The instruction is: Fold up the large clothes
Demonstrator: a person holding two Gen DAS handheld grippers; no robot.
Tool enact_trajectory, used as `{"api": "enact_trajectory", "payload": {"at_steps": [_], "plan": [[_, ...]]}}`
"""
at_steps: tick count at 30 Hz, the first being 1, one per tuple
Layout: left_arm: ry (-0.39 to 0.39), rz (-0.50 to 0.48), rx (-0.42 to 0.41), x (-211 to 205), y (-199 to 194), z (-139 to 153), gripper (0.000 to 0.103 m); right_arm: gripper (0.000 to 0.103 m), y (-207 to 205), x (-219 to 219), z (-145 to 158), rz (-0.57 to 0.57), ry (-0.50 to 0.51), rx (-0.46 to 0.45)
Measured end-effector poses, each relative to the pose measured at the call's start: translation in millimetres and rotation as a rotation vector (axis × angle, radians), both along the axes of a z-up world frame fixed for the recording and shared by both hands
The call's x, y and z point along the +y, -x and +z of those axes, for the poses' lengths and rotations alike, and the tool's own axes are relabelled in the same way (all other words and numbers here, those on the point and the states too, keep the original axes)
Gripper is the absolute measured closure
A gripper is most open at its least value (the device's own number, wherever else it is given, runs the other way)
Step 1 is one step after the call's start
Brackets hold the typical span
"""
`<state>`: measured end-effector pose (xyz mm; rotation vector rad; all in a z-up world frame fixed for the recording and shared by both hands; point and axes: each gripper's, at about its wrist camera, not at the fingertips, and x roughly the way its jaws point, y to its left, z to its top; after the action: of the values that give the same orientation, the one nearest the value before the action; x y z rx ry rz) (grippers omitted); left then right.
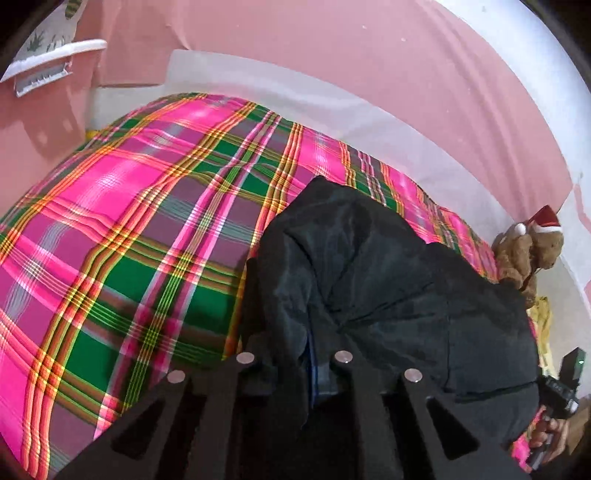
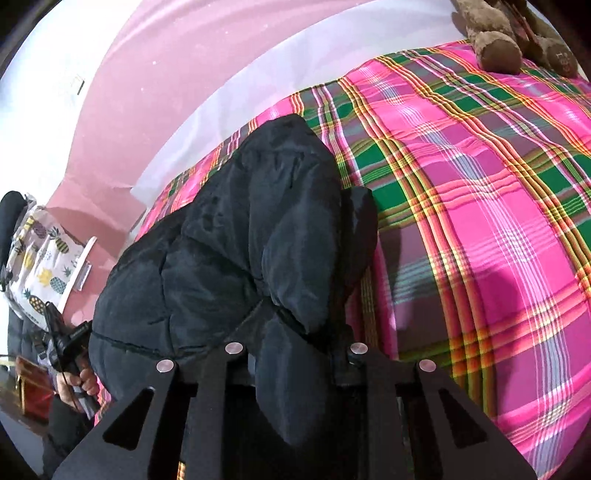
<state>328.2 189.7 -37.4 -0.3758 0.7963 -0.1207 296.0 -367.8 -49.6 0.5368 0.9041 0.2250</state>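
A large black padded jacket [image 1: 388, 280] lies bunched on a bed with a pink and green plaid cover [image 1: 122, 206]. My left gripper [image 1: 295, 365] is shut on the jacket's near edge, with black fabric and a blue lining pinched between its jaws. In the right wrist view the same jacket [image 2: 229, 236] rises in a puffy heap over the plaid cover [image 2: 480, 206]. My right gripper [image 2: 295, 354] is shut on a thick fold of the jacket. Each gripper and the hand holding it shows at the edge of the other's view: the right gripper [image 1: 561, 395], the left gripper [image 2: 70, 343].
A brown teddy bear with a red Santa hat [image 1: 528, 247] sits at the bed's far corner, also in the right wrist view [image 2: 509, 33]. Pink walls [image 1: 332, 48] surround the bed. A white shelf with pineapple-print fabric [image 2: 44, 266] hangs on the wall.
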Motion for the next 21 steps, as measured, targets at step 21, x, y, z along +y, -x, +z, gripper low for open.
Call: {"api": "enact_trajectory", "payload": {"at_steps": [21], "plan": [[-0.059, 0.142, -0.054, 64.3, -39.6, 35.1, 0.093, 0.081, -65.7, 71.3, 8.7, 0.065, 0.031, -0.004]]}}
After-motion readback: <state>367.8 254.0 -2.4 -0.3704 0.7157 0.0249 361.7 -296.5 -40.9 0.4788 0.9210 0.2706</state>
